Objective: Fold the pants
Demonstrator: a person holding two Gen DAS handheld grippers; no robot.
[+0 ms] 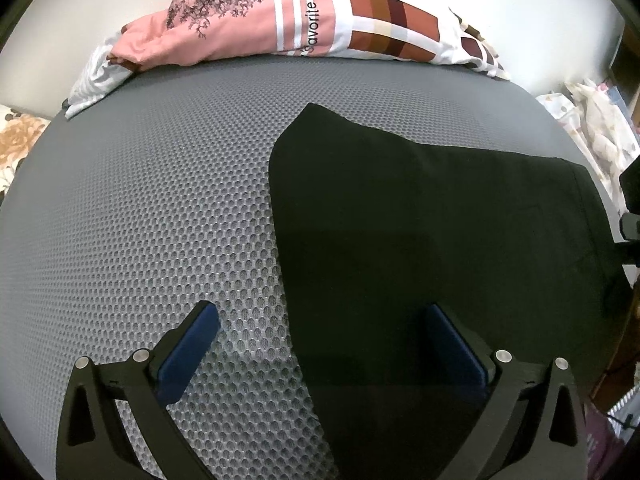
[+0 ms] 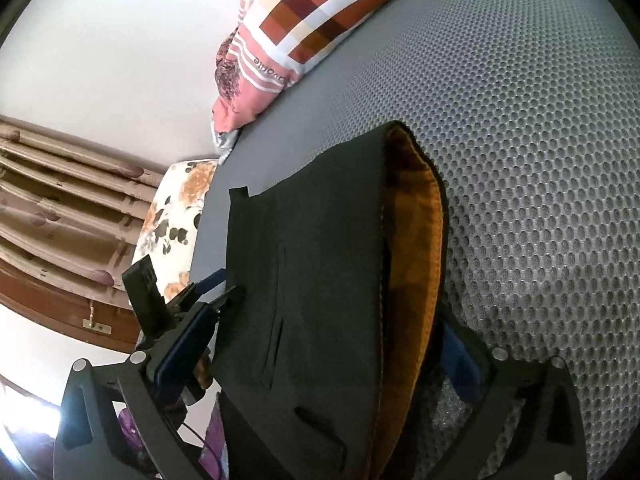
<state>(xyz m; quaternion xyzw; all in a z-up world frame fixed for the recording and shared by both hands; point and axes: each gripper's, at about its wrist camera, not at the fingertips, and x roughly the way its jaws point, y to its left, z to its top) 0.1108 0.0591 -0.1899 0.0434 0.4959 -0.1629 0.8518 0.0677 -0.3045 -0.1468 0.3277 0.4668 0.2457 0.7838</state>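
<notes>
The black pants (image 1: 420, 220) lie folded on a grey mesh mattress (image 1: 160, 200), filling the right half of the left wrist view. My left gripper (image 1: 320, 328) is open, its fingers straddling the pants' left edge just above the fabric. In the right wrist view the pants' waistband end (image 2: 320, 280) shows an orange lining (image 2: 420, 240) and pocket slits. My right gripper (image 2: 320, 344) is open, with the waist end lying between its blue pads (image 2: 188, 340); the right pad is partly hidden by the cloth. The left gripper also shows in the right wrist view (image 2: 216, 280).
A pink and checked pillow (image 1: 300, 16) lies at the head of the mattress. A floral cushion (image 2: 176, 208) and a wooden cabinet (image 2: 60, 220) stand beside the bed. Patterned bedding (image 1: 592, 128) is at the far right.
</notes>
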